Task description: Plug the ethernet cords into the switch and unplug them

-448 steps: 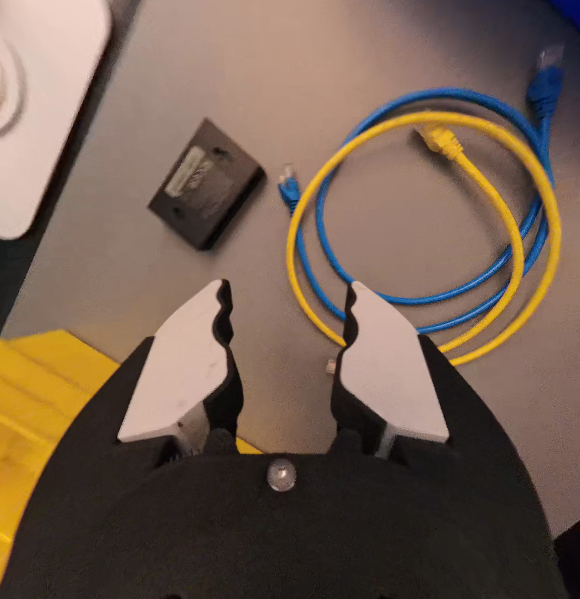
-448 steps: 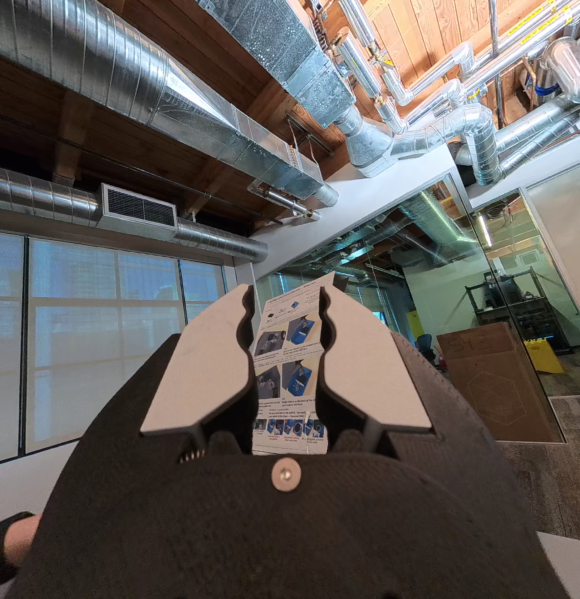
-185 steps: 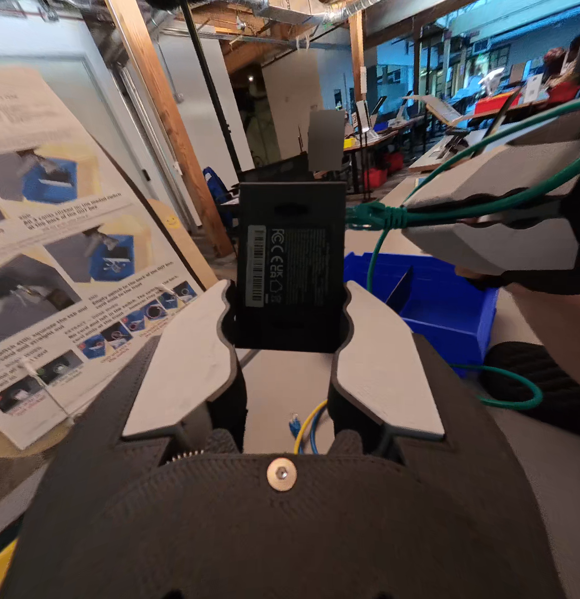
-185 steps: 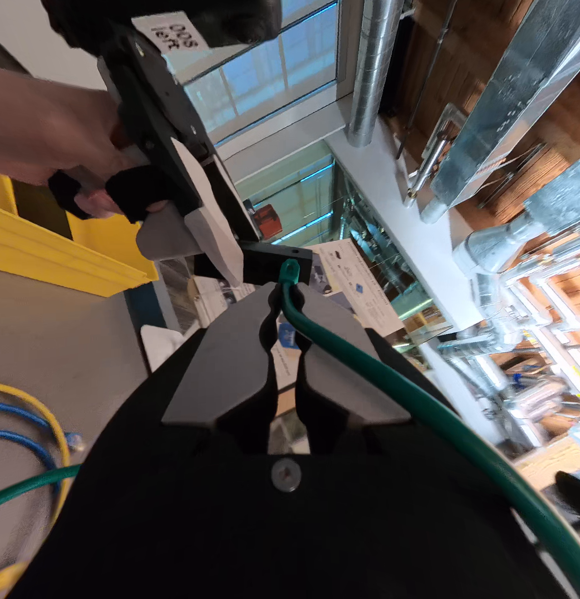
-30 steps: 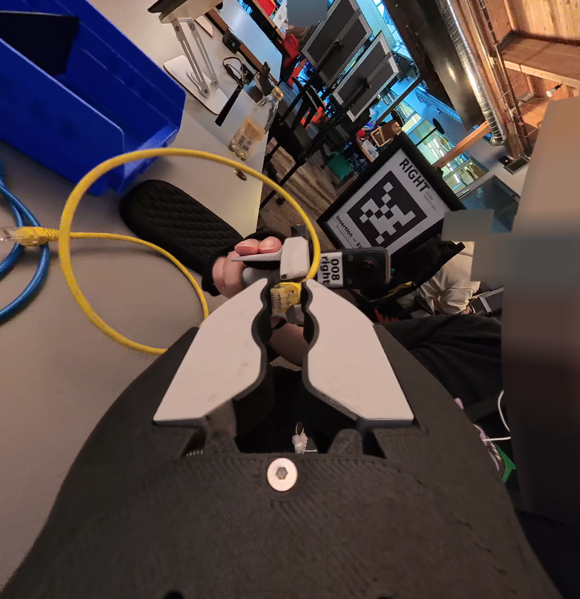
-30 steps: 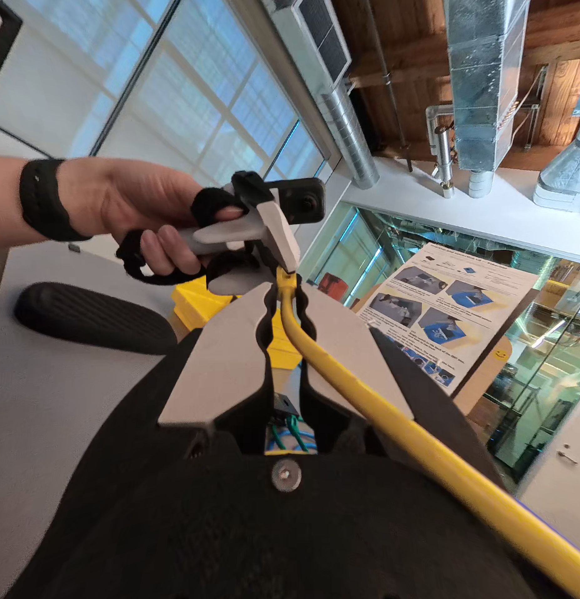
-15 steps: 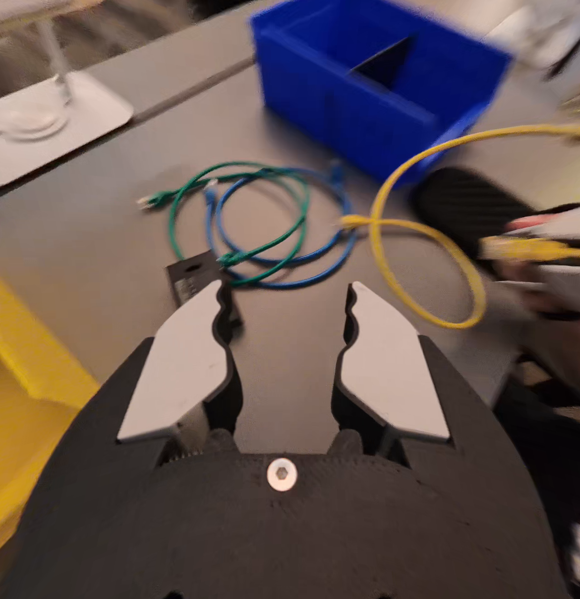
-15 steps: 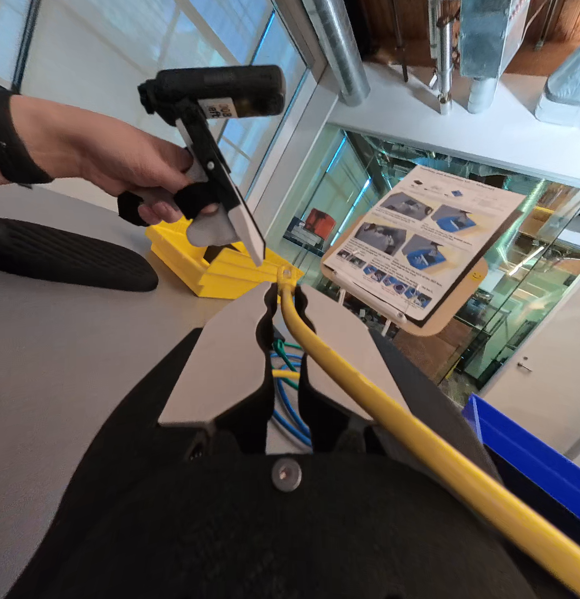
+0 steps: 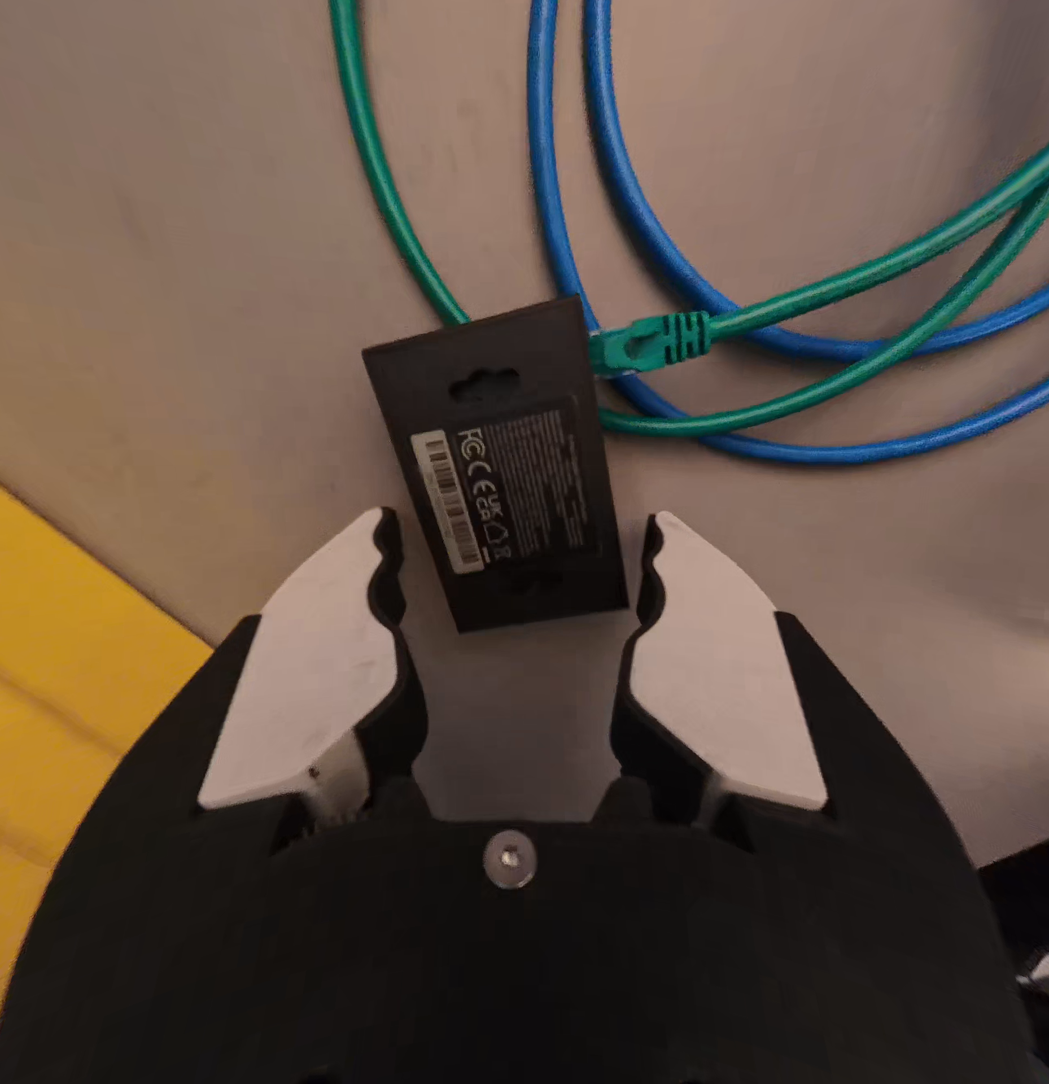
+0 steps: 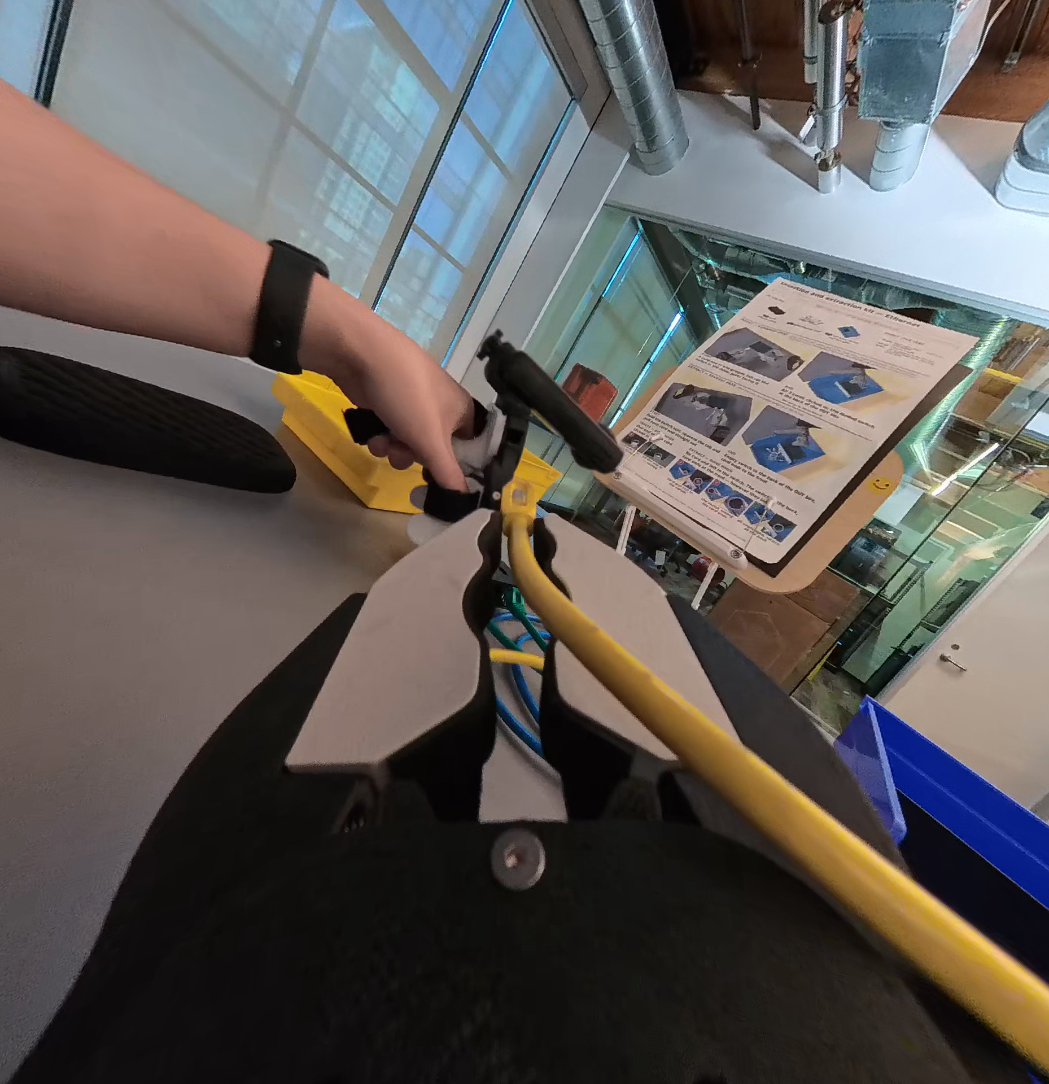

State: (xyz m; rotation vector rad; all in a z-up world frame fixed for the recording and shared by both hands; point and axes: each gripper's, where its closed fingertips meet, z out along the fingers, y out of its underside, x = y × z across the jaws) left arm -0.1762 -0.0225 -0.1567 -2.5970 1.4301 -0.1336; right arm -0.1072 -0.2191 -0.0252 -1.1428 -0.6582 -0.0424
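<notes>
The black switch (image 9: 504, 469) lies label side up on the grey table, its near end between my left gripper's fingertips. My left gripper (image 9: 522, 519) is open and just above it. A green cord (image 9: 651, 346) is plugged into the switch's right side, and a blue cord (image 9: 604, 176) loops beside it. My right gripper (image 10: 517, 522) is shut on the yellow cord (image 10: 657, 686) just behind its plug, held above the table. The left gripper and the hand holding it (image 10: 452, 463) show beyond it, down by the table.
A yellow bin (image 9: 59, 674) sits at the left of the switch; it also shows in the right wrist view (image 10: 346, 434). A blue bin (image 10: 968, 821) is at the right. A black wrist rest (image 10: 123, 422) lies at the left. An instruction board (image 10: 792, 434) stands behind the table.
My left gripper has dropped down over the switch, which now lies between its open fingers. My right gripper still holds the yellow cord's plug end and has barely moved.
</notes>
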